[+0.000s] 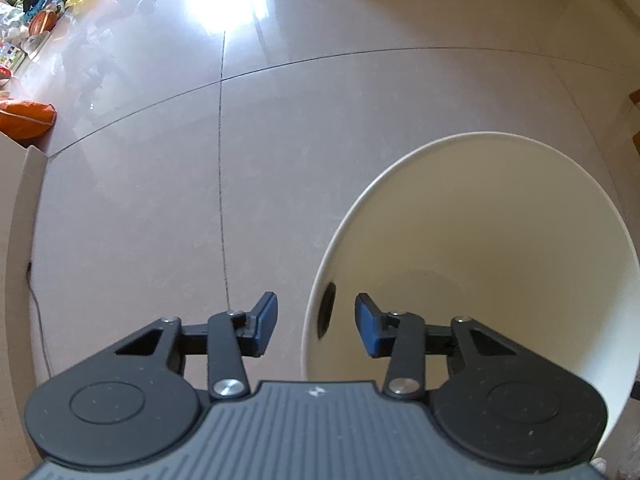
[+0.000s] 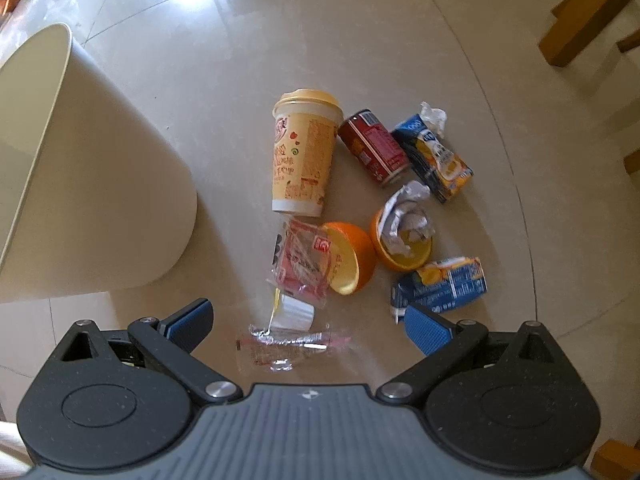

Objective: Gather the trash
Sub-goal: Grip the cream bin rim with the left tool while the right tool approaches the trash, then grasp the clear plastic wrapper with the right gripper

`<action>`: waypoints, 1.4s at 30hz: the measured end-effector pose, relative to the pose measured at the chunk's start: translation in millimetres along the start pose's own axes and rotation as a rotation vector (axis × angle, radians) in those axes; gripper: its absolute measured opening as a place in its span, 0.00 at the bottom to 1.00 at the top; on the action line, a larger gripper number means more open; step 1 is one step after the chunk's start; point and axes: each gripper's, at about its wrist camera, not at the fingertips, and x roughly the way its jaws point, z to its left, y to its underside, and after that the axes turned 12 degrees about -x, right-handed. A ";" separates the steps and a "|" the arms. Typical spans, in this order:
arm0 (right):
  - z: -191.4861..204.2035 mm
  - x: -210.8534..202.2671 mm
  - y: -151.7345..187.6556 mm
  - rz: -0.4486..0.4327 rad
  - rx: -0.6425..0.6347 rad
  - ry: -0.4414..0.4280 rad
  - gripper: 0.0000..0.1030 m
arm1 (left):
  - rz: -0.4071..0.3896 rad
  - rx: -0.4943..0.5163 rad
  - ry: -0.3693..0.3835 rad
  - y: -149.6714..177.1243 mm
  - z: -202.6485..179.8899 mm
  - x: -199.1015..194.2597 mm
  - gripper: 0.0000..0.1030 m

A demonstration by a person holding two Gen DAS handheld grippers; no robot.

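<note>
The cream waste bin (image 1: 500, 220) stands on the tiled floor, nothing visible inside. My left gripper (image 1: 316, 322) straddles its near rim, one pad outside and one inside, neither pressing on it. In the right wrist view the bin (image 2: 112, 184) is at the left. My right gripper (image 2: 308, 324) hangs open over a clear wrapper (image 2: 288, 344) and a white sachet (image 2: 292, 310). Beyond lie a red wrapper (image 2: 304, 264), two orange halves (image 2: 352, 260), crumpled paper (image 2: 406, 216), a yellow cup (image 2: 304, 152), a red can (image 2: 374, 146) and two blue juice cartons (image 2: 436, 156).
A cardboard box (image 1: 16, 240) with a thin cable (image 1: 40, 320) stands at the left, an orange cushion (image 1: 24, 118) behind it. Household clutter (image 1: 40, 8) lines the far left wall. Wooden furniture legs (image 2: 580, 16) rise at the right of the trash pile.
</note>
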 end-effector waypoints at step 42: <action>99.6 127.4 97.2 0.035 -0.961 -0.035 0.94 | 0.053 0.112 0.047 -5.5 -17.5 38.0 0.16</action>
